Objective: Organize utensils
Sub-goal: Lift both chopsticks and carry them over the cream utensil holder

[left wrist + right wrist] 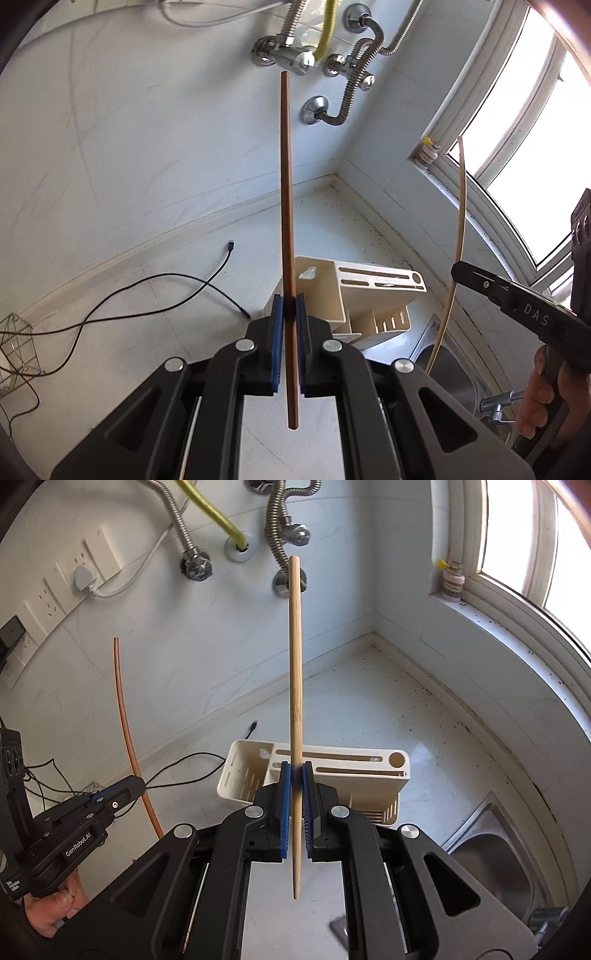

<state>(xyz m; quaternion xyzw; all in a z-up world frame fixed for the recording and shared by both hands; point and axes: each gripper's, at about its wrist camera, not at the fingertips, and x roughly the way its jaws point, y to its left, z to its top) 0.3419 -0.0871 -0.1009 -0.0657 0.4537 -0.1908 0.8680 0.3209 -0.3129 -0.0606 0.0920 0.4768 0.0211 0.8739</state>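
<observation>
Clamping brown chopstick (286, 192), left hand-held gripper (288, 314); right hand-held gripper (296, 775) clamps bamboo chopstick (296, 664); wall sockets (79, 572) only in right view.

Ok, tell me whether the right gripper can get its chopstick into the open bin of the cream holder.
Probably yes. The right gripper holds the bamboo chopstick above the cream utensil holder, whose open bin looks uncovered. The left gripper sits off to the side.

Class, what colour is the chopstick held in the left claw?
Reddish brown chopstick, clearest in the left wrist view.
</observation>
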